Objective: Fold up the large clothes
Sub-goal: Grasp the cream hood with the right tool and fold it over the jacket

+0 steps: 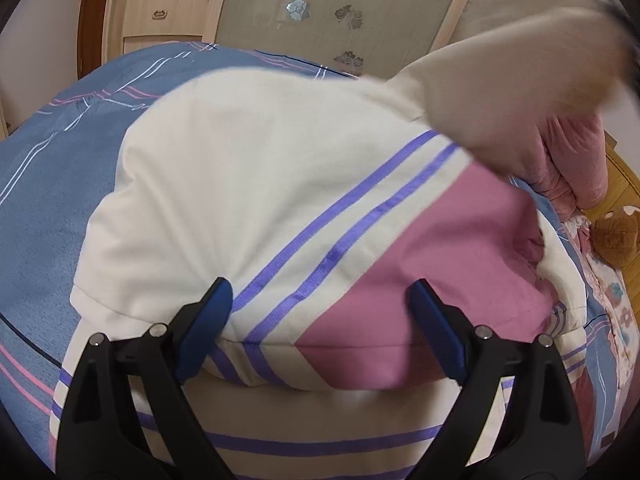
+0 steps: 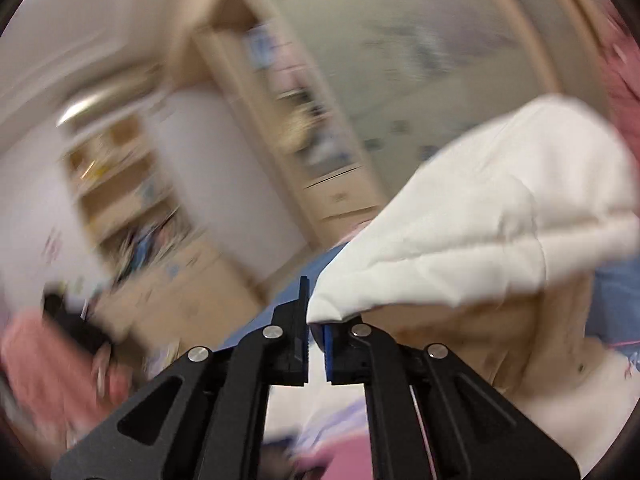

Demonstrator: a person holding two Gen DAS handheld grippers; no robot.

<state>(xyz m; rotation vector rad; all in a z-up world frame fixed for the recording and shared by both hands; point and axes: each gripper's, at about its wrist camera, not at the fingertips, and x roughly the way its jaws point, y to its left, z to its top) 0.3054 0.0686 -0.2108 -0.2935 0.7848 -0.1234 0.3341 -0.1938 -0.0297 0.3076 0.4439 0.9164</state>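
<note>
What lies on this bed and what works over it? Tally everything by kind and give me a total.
Grippers: 2, the left gripper open over the jacket, the right gripper shut on its cream fabric
Jacket: 1
Bedsheet: 1
Pink blanket: 1
Plush toy: 1
Total: 6

Right wrist view: shelves (image 2: 132, 184) motion-blurred, contents unreadable

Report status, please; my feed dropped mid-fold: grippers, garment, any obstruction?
Left gripper open, fingers straddling the jacket on the bed. Right gripper shut on jacket's cream part, lifted. Right view blurred; no obstruction seen.
</note>
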